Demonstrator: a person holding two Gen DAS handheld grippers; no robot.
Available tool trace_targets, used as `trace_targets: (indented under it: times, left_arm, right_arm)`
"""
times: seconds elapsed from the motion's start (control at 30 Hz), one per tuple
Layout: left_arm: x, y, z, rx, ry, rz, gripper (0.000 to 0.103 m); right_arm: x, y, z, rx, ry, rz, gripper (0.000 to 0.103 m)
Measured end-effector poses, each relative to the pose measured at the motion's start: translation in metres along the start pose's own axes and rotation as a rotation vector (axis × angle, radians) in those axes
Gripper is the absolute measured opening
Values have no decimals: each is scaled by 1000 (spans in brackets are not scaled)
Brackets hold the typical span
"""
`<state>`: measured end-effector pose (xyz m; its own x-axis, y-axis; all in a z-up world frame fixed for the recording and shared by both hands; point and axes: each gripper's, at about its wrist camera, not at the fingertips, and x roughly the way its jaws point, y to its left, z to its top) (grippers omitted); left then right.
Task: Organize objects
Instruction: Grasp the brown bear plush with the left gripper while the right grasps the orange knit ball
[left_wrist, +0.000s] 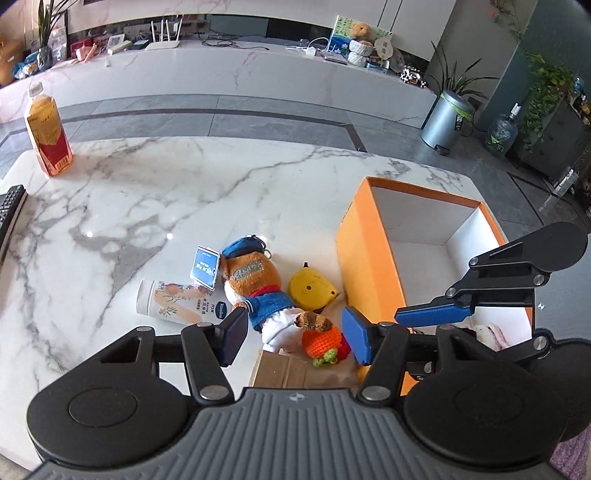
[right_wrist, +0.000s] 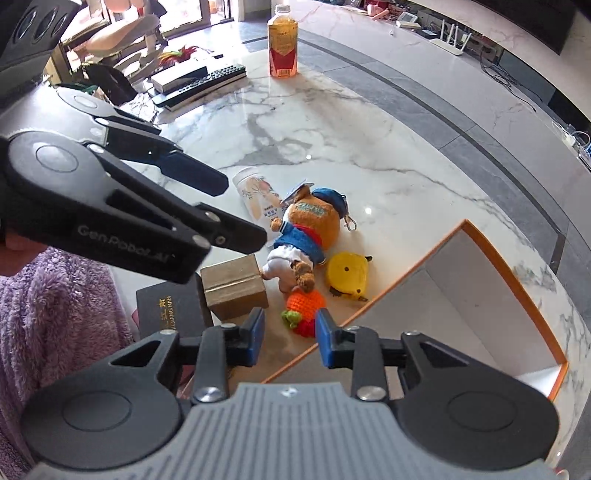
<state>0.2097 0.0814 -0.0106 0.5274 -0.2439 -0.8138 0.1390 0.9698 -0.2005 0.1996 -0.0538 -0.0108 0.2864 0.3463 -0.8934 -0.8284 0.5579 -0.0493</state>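
Note:
Several small things lie on the marble table left of an orange box with white inner walls: a plush toy in a blue cap and jacket, a yellow toy, a crocheted orange, a white printed tube and a brown carton. My left gripper hangs open above the plush toy and the orange, holding nothing. My right gripper stands narrowly open and empty at the orange box's near corner.
A small blue-faced card leans by the plush. A black box lies beside the carton. A pale soft item sits inside the orange box. An orange drink bottle and remotes stand at the table's far side. A purple sleeve is at left.

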Motion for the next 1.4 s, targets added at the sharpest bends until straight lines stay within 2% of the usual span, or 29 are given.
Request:
trace_targets:
  times: [0.2,0.43,0.63,0.77,0.83,0.9,0.97,1.13,1.3,1.4]
  left_arm:
    - [52,25,4,-105,89,-9,67]
    - [91,52,3,-242,164,-53,67]
    - [107,59,3,-310,171,-99,67]
    - [110,61,3,-316,173,-111,57]
    - [106,60,3,-296,162,-111,50]
    - [100,59,3,-266,141,-107,35]
    - [94,59,5,-248,137,-109,33]
    - [93,64,2,-238,143,-102,32]
    - [98,62,2,-231,160,-86,43]
    - [105,59,0,-230,167,-79,45]
  right_arm:
    - [43,-4,21,-68,66,-31,20]
    - [84,-14,31,-103,173,-9,19]
    - [106,-17,32,-109,255,6,22]
    - [117,-15,36,-102,296,24,26]
    - [121,-13,37,-104,317,12,34]
    - [124,-12,37,-106,324,7,36]
    - [126,-12,36,-100,329,1,39]
    - [133,-10,32,-78,340,17,43]
    - [134,-12,27,-26,343,52,44]
    - [131,-15,24,-13,331,59,43]
